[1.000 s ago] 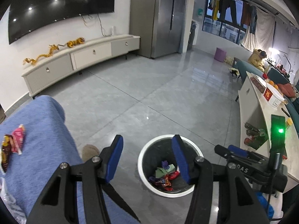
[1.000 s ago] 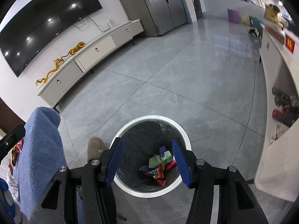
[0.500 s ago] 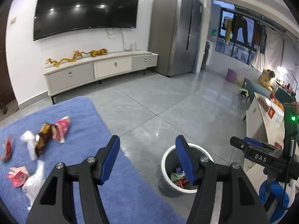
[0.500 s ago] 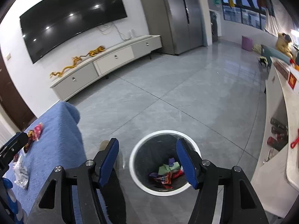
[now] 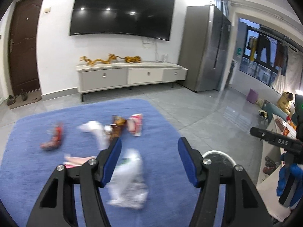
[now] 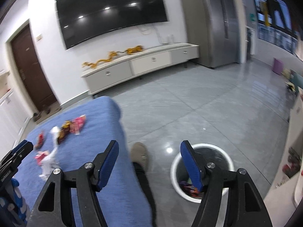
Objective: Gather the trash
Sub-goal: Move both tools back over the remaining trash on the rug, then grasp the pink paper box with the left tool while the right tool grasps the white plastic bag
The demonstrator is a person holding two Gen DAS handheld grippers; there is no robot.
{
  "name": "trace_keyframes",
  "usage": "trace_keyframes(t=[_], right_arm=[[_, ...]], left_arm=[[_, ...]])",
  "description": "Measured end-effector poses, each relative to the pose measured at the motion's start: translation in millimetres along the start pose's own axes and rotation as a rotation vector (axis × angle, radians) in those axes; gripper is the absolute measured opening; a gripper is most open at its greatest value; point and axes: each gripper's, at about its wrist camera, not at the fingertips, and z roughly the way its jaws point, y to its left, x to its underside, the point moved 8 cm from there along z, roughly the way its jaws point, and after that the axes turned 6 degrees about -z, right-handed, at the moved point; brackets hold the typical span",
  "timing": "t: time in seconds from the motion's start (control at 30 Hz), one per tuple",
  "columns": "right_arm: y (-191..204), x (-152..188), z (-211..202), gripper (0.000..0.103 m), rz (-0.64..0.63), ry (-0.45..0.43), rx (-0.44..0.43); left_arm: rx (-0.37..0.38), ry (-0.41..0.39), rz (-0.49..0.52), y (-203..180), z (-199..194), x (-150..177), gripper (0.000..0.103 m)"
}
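Note:
Several pieces of trash lie on a blue cloth-covered table [image 5: 28,132]: a white crumpled bag [image 5: 130,181], a pink wrapper [image 5: 135,125], a brown wrapper [image 5: 117,126], a red wrapper [image 5: 55,138] and a white scrap [image 5: 94,130]. My left gripper [image 5: 149,158] is open and empty above the table's near part, just right of the white bag. My right gripper [image 6: 149,162] is open and empty over the table's edge and floor. The white-rimmed bin [image 6: 215,151] stands on the floor at the right, with wrappers inside [image 6: 189,188]. The trash also shows in the right wrist view [image 6: 73,124].
A person's shoe [image 6: 140,154] and leg stand on the floor between table and bin. A white counter [image 6: 287,170] is close at the right. A TV cabinet [image 5: 128,75] and fridge [image 5: 204,51] line the far wall. Grey floor tiles lie between.
Both grippers have swung left and up, away from above the bin toward the blue table. The trash on the table has come into the left gripper's view. Both stay open.

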Motion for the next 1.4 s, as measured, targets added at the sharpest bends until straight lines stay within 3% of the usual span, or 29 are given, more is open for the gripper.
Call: trace_keyframes(t=[0.2, 0.4, 0.67, 1.0, 1.4], right_arm=[[73, -2, 18, 0.074, -0.099, 0.035, -0.141], [141, 14, 39, 0.078, -0.197, 0.109, -0.269], [207, 36, 69, 0.080, -0.262, 0.209, -0.398], [230, 41, 88, 0.083, -0.251, 0.265, -0.483], [254, 57, 108, 0.084, -0.235, 0.344, -0.579]], left_arm=[[-0.039, 0.045, -0.035, 84, -12, 6, 0.066], [0.025, 0.151, -0.057, 131, -1, 25, 0.071], [0.049, 0.242, 0.039, 133, 22, 47, 0.072], [0.063, 0.273, 0.070, 128, 61, 47, 0.072], [0.060, 0.325, 0.082, 148, 74, 49, 0.072]])
